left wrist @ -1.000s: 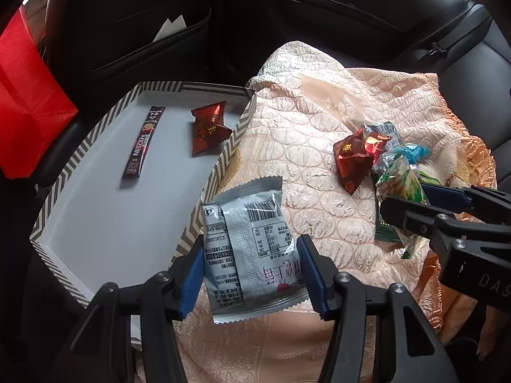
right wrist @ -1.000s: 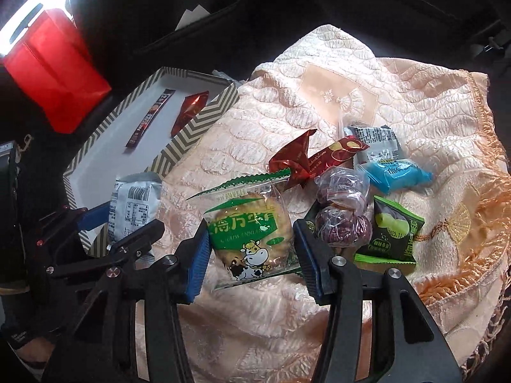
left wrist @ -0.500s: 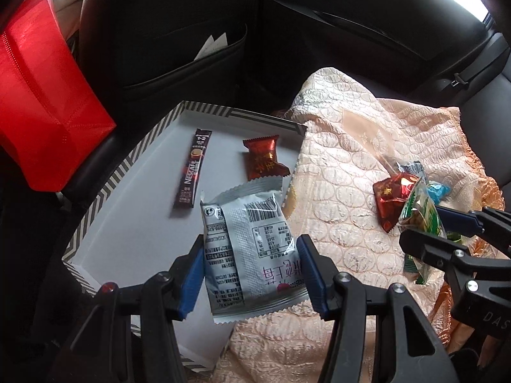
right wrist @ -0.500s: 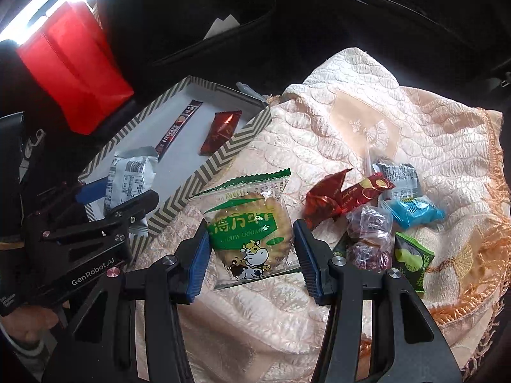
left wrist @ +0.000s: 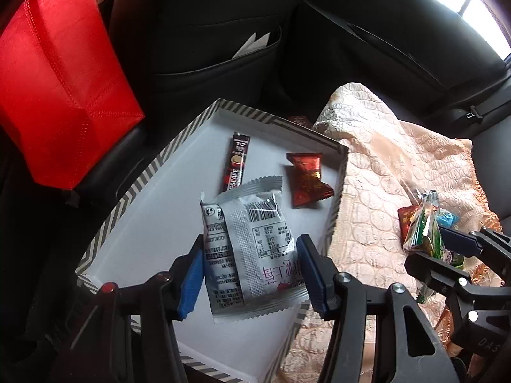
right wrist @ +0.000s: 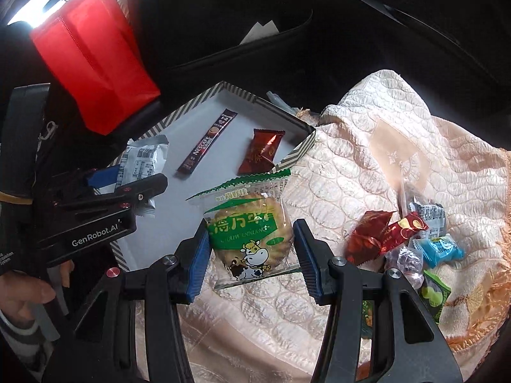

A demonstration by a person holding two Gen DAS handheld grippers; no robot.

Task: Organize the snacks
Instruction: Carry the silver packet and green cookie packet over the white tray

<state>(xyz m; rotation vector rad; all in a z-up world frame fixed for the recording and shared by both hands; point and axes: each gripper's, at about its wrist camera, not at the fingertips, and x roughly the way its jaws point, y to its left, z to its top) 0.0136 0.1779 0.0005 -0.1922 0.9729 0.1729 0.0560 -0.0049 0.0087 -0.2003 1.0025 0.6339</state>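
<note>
My left gripper [left wrist: 250, 274] is shut on a silver snack packet [left wrist: 246, 242] and holds it above the white tray with striped rim [left wrist: 150, 175]. In the tray lie a Nescafe coffee stick [left wrist: 235, 166] and a red candy [left wrist: 306, 178]. My right gripper [right wrist: 250, 255] is shut on a green cow-print biscuit packet [right wrist: 249, 236], held over the cream quilted cloth [right wrist: 367, 166] at the tray's right edge [right wrist: 297, 154]. The left gripper [right wrist: 105, 191] with its silver packet [right wrist: 143, 159] shows in the right wrist view, over the tray's left part.
A pile of loose snacks lies on the cloth: red candies [right wrist: 370, 236], a blue packet [right wrist: 440, 250], a green packet [right wrist: 434, 293], a clear-wrapped sweet [right wrist: 404, 261]. A red bag [left wrist: 54, 73] stands left of the tray. Dark car seat backs and a door surround.
Both grippers moved left with their packets. The silver packet went from over the cloth to over the tray. The biscuit packet left the snack pile and reached the tray's right edge.
</note>
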